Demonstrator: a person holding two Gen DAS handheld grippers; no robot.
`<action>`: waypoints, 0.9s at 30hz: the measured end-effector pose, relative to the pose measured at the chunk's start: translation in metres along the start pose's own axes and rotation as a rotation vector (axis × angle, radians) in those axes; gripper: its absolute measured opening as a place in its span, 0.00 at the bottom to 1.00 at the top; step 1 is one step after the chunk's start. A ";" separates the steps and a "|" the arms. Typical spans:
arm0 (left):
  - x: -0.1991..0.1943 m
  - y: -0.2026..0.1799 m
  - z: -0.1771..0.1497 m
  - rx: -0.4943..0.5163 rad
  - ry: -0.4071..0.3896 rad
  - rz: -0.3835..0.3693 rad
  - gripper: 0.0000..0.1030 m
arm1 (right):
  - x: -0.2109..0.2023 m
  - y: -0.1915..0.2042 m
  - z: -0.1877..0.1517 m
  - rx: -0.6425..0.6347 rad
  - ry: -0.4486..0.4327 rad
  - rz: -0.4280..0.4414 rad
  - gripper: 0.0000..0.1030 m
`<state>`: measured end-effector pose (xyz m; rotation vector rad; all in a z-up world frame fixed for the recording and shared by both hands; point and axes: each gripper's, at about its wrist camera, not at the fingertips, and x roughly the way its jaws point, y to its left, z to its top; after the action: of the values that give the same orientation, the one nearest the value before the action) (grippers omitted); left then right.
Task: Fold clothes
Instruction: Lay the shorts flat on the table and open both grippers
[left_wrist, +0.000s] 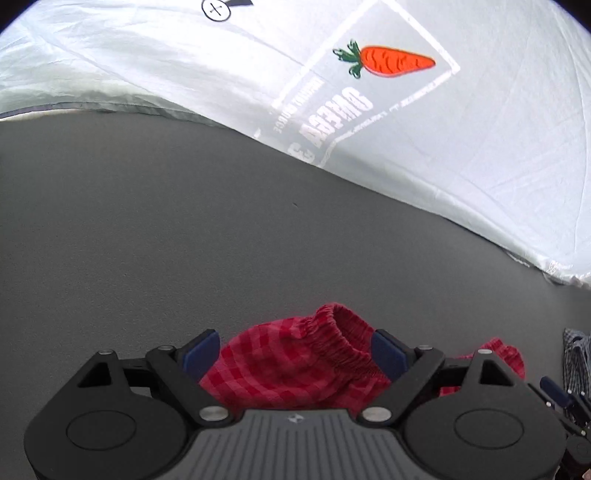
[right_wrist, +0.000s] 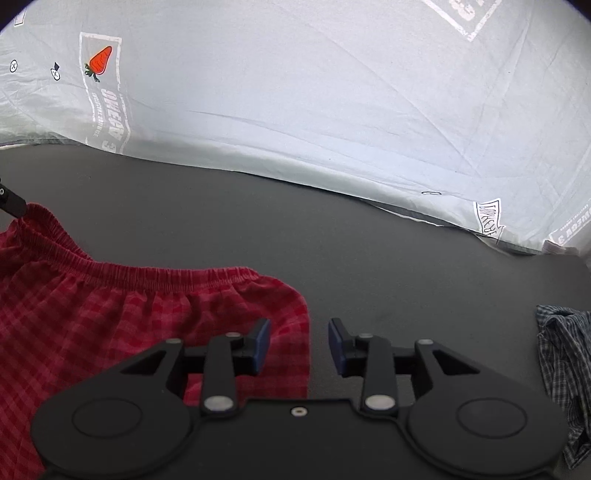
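Red checked shorts (right_wrist: 110, 325) with an elastic waistband lie on the dark grey table (right_wrist: 332, 240), at the left of the right wrist view. My right gripper (right_wrist: 299, 347) is open just above the shorts' right edge, its left finger over the cloth. My left gripper (left_wrist: 295, 350) is open with the bunched waistband corner of the shorts (left_wrist: 295, 362) between its fingers. The tip of the left gripper (right_wrist: 11, 203) shows at the waistband's left end in the right wrist view.
A white sheet (left_wrist: 406, 110) with a carrot print (left_wrist: 391, 61) covers the far side of the table; it also shows in the right wrist view (right_wrist: 332, 92). A blue-grey checked garment (right_wrist: 565, 376) lies crumpled at the right edge, also at the right edge of the left wrist view (left_wrist: 576, 354).
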<state>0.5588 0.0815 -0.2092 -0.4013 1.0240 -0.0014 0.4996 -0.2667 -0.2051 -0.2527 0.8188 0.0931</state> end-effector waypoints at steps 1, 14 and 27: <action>-0.014 0.003 -0.004 -0.015 -0.037 0.008 0.87 | -0.009 -0.003 -0.004 0.005 -0.002 -0.002 0.36; -0.126 0.076 -0.184 -0.192 0.029 0.200 0.87 | -0.107 -0.056 -0.178 0.319 0.282 -0.023 0.42; -0.187 0.069 -0.255 -0.217 -0.049 0.244 0.87 | -0.135 -0.071 -0.200 0.349 0.127 -0.110 0.03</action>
<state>0.2360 0.0980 -0.1924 -0.4684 1.0224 0.3397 0.2783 -0.3847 -0.2242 0.0266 0.9301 -0.1700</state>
